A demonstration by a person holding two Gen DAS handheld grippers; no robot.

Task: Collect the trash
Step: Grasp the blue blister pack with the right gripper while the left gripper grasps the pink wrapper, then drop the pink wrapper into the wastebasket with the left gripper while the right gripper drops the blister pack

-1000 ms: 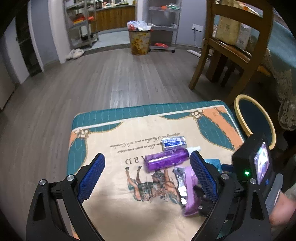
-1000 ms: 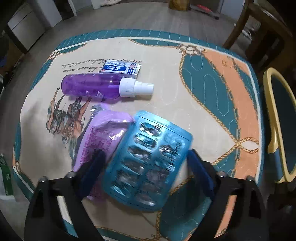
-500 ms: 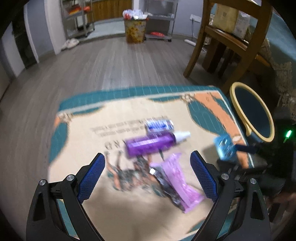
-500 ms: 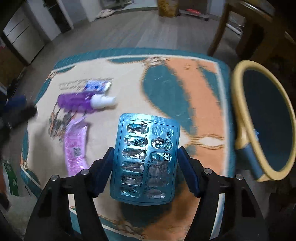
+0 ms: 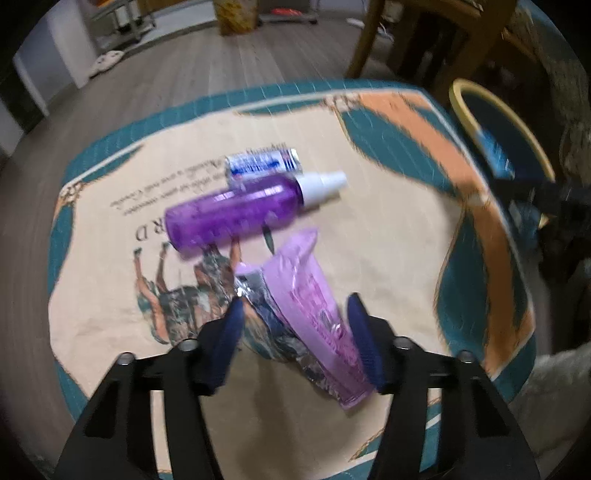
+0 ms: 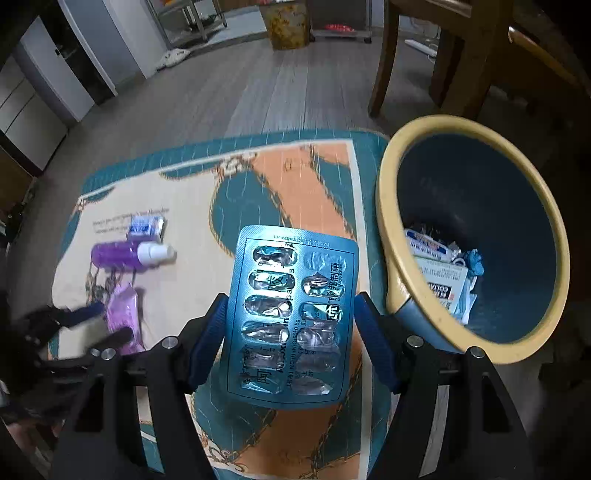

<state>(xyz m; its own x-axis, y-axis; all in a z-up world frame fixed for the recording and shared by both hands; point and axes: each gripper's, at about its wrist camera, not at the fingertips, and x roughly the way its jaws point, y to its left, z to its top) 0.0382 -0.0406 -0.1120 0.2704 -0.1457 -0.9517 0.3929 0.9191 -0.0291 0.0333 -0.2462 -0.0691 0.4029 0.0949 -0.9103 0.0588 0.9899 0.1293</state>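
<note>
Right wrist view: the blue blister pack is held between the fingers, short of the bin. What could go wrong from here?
1. The right gripper holds the blue foil blister pack by its thin edges, over the patterned cloth; it may slip before reaching the yellow-rimmed blue bin.
2. The left gripper is closing around the crumpled pink foil wrapper, which may squirm free.

Grey wood-plank floor (image 6: pixel 236 96). Wooden chair (image 6: pixel 461 62) far right, behind the patterned teal-orange cloth (image 6: pixel 280 177). Yellow patterned bin (image 6: pixel 286 24) at the far wall, metal shelving (image 6: pixel 192 14) and pale slippers (image 6: pixel 173 57) to its left.
</note>
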